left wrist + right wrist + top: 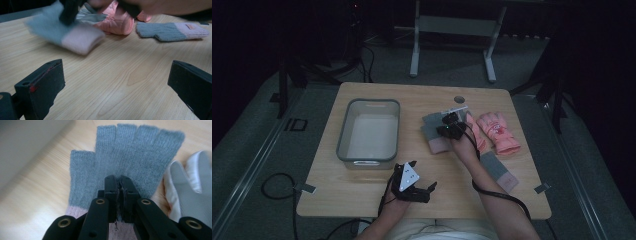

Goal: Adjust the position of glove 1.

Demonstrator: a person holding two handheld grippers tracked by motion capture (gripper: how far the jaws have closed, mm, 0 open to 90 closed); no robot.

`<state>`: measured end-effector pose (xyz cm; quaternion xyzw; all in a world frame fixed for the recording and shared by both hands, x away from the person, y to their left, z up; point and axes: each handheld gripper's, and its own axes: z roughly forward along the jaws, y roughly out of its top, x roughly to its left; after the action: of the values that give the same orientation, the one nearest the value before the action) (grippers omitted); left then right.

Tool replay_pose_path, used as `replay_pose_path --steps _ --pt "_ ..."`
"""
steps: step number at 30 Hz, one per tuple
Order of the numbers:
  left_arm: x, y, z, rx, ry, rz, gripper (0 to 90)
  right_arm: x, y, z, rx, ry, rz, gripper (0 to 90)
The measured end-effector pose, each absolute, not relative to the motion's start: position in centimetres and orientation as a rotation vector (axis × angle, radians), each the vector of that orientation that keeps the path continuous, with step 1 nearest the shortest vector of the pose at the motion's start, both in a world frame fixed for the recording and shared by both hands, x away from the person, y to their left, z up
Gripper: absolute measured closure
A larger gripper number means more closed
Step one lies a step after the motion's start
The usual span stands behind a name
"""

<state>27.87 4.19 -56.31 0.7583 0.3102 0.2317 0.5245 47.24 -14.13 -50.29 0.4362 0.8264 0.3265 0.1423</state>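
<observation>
**Right gripper pinching the grey knit glove for a lift toward the bin**

The right gripper is gripping a fold of the grey glove, its jaws pressed together on the knit near the pink cuff. The glove is lying at the middle of the wooden table, just left of a pink padded glove. A second grey glove is resting nearer the person, right of the forearm. The left gripper is hovering low over the near table edge, jaws standing wide with nothing between them.

To do this well, the grip is probably best kept firm while lifting straight up, so the loose fingers are clearing the pink glove beside it. The grey bin is sitting well to the left, with bare tabletop between, giving open room for a carry across.
</observation>
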Motion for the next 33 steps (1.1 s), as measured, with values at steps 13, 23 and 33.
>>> replay_pose_path --steps 13,23,33 --pt "27.8 4.2 -56.3 1.808 0.754 0.597 0.3 35.1 -16.4 -45.4 1.359 2.136 1.19 85.5" --pt "27.6 4.2 -56.3 1.788 0.758 0.608 0.3 30.8 -17.9 -49.7 1.51 2.069 1.133 85.5" --pt "27.6 4.3 -56.3 1.792 0.76 0.608 0.3 31.2 -16.6 -53.7 1.645 2.093 1.103 85.5"
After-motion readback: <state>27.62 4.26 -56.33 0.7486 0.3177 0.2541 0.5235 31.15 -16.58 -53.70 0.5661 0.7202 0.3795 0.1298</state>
